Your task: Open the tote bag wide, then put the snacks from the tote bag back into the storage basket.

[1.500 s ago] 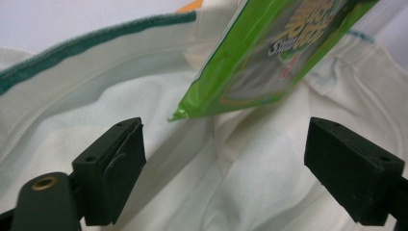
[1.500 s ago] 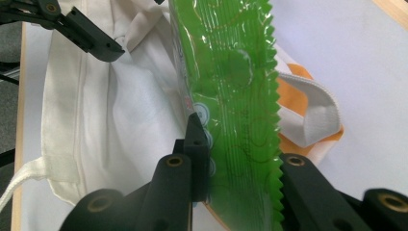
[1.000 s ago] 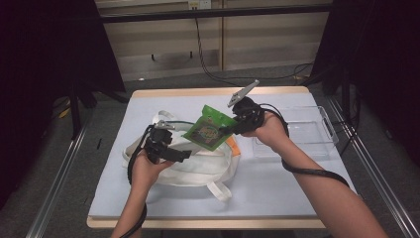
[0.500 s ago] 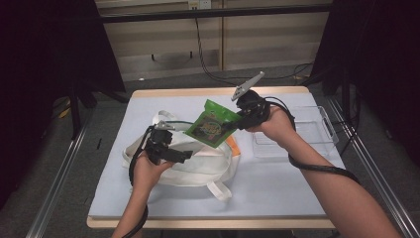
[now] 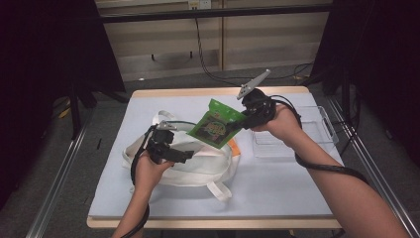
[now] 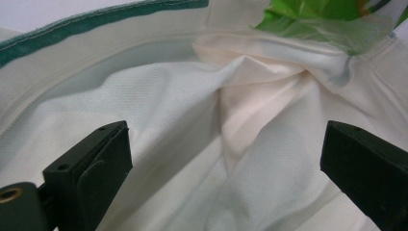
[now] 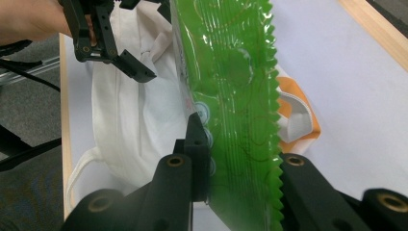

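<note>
The green packet (image 7: 231, 96) runs off the top and bottom edges in the right gripper view. The print on it (image 5: 216, 128) is too small to read.

This looks like a lab recording bay, not a home. The desk (image 5: 277, 183) carries a pale blue mat with wooden edges and stands on grey carpet. Black curtains (image 5: 44, 64) hang at the left and right. Metal frame rails (image 5: 57, 183) run along both sides, and a black cable (image 5: 208, 54) drops from a wall socket (image 5: 196, 4) on the far panelled wall.
</note>
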Demonstrator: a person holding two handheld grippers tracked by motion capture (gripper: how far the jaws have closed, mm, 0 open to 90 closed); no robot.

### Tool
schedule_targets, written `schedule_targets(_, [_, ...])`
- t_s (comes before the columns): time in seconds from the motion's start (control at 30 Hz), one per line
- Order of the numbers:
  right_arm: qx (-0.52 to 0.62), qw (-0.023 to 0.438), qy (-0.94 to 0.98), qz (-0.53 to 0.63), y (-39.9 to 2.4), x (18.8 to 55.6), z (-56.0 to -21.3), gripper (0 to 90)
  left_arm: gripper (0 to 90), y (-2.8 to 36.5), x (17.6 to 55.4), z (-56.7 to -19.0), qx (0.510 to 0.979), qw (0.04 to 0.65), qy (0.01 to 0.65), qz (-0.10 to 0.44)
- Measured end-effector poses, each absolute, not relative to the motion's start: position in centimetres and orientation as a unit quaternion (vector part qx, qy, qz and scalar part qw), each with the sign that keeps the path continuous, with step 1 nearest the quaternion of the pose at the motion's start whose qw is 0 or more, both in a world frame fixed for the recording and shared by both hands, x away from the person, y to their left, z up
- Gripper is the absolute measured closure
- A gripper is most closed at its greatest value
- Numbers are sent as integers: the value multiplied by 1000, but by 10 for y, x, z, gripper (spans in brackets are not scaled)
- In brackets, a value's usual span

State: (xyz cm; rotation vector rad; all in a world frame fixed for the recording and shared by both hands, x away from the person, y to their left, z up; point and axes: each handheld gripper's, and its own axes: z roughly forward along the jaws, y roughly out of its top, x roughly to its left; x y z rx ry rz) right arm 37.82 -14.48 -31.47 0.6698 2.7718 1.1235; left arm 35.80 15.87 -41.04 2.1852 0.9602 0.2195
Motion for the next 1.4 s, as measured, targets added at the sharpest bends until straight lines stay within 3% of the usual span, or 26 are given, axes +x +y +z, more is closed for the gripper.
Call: schedule_targets(1.4, [220,30,903,368,-164,375,-304,754,42,153,365,-414,861,359,351,75])
